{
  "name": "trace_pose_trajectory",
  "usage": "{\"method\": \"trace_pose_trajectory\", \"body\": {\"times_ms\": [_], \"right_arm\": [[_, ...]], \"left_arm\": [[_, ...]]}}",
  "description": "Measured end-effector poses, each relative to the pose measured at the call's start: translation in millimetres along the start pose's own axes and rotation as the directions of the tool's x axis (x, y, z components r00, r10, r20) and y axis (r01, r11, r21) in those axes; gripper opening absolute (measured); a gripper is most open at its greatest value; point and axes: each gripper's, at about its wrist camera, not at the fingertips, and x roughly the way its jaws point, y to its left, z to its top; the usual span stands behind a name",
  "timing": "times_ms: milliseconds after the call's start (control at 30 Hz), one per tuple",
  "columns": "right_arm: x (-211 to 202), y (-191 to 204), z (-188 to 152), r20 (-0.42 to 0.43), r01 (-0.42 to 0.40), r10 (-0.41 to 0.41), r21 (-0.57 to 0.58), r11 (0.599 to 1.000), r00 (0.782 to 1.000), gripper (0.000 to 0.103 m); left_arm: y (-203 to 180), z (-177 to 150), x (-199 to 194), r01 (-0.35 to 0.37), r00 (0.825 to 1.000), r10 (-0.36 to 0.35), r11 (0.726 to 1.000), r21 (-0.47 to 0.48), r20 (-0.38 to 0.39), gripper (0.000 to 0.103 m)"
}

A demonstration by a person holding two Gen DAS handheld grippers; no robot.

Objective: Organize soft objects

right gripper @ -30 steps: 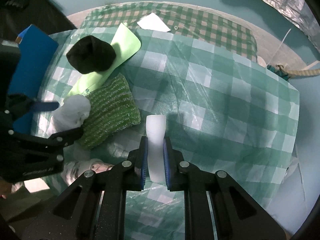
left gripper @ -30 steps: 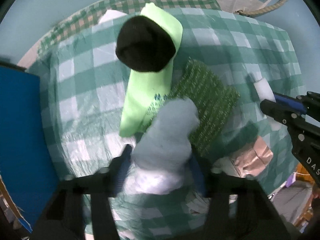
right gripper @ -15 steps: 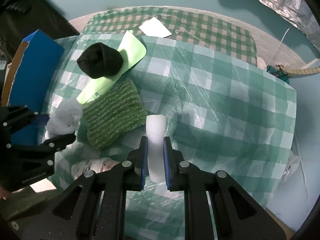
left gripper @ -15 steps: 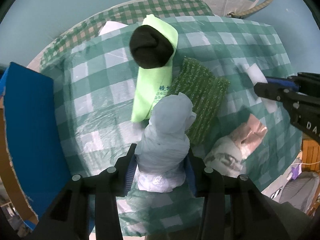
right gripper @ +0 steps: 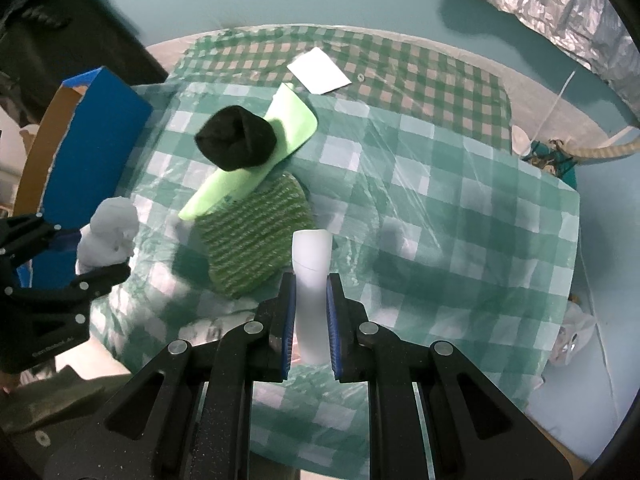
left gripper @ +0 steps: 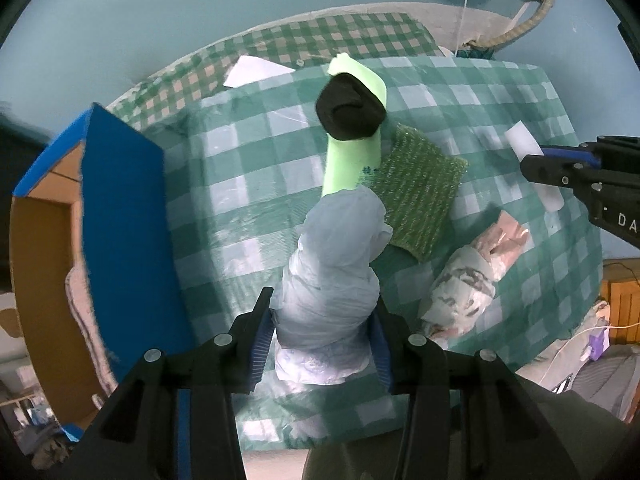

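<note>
Showing only "DA" on its black side, the right tongs [right gripper: 311,322] clamp a white foam strip [right gripper: 312,276]; the left tongs [left gripper: 322,332] squeeze a pale plastic-wrapped bundle [left gripper: 334,272].

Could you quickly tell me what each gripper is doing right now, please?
Left gripper: closed on the pale crumpled bundle.
Right gripper: shut on the white foam strip.
</note>
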Motion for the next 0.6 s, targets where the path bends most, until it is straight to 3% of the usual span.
{"method": "trace_pose_trajectory", "body": {"times_ms": [600], "right_arm": [[-48,49,10,0.042,-0.011,0.014,-0.077,0.997,0.999,0.013]], "left_arm": [[39,-33,-53,-0.047,0.996,0.048,0.999,-0.021,0.078,0.044]]}}
